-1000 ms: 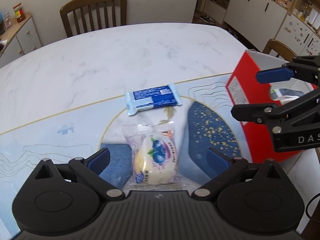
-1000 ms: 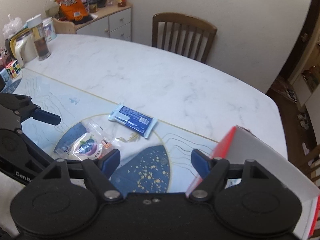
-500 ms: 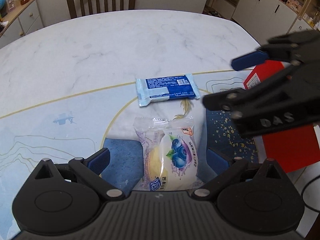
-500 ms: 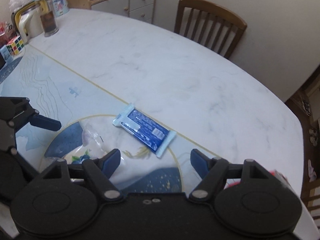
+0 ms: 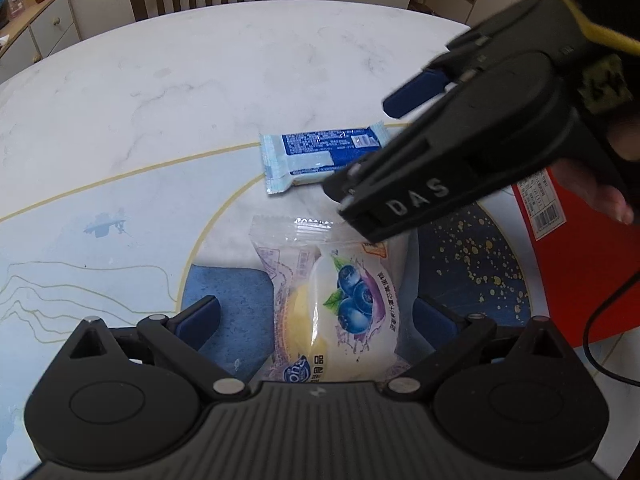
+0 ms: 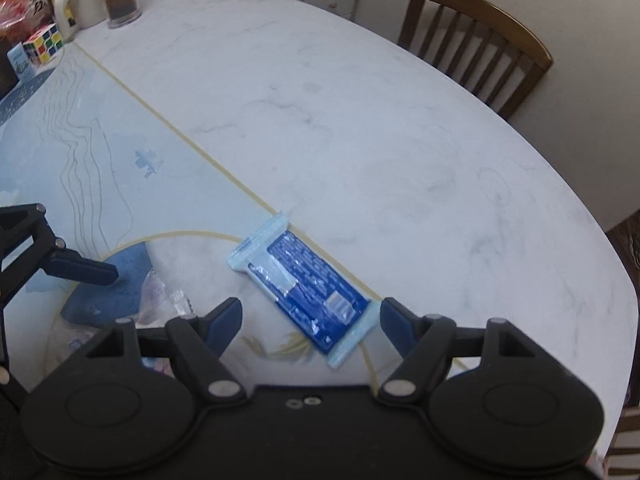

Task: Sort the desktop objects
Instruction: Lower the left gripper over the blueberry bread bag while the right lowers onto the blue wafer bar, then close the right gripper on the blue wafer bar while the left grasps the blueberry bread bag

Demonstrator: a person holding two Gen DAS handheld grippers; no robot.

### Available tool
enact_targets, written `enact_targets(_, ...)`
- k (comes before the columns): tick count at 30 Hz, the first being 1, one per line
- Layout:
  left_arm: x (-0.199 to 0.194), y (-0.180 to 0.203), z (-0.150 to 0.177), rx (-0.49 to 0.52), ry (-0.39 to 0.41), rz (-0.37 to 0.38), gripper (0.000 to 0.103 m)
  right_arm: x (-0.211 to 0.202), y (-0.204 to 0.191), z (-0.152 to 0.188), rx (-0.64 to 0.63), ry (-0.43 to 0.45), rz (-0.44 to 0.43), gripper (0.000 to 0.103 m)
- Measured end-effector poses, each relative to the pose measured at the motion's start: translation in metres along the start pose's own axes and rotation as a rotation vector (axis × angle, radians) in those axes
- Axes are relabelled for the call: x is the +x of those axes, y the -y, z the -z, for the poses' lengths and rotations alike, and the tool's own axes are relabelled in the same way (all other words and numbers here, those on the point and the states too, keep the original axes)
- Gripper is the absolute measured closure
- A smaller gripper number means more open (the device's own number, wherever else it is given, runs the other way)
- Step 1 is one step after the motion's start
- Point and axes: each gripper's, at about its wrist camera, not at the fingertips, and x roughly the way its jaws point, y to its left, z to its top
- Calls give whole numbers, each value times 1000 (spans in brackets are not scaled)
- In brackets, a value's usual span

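Directly between the spread right gripper [image 6: 310,322] fingers lies the blue wafer pack [image 6: 306,294].

Glossy marble-look table [image 5: 200,80] — crinkly shiny plastic blue wrapper [image 6: 304,288].

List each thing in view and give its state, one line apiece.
Left gripper: open, jaws either side of the blueberry bun packet, not pressing.
Right gripper: open, above the blue wafer packet.
Blueberry bun packet: sealed, flat on the table.
Blue wafer packet: sealed, flat.
Red box: on the table, opening unseen.
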Motion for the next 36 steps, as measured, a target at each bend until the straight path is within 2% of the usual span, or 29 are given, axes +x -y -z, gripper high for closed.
enact_targets(8, 9, 5, 0, 15, 12, -20, 0, 19, 3, -12, -44, -5, -21, 27)
enact_targets(14, 13, 6, -2, 30, 21, -46, 0, 26, 3, -16, -84, 3, -86, 23)
enact_targets(20, 15, 7, -2, 38, 31, -48, 0, 34, 11, -15, -49, -15, -137, 19)
enact_targets(29, 22, 18, 5, 83, 43, -92, 0, 36, 12, -12, -49, 0, -144, 17)
enact_targets(36, 24, 18, 7, 96, 45, -94, 1, 35, 12, -11, -53, 1, -143, 20)
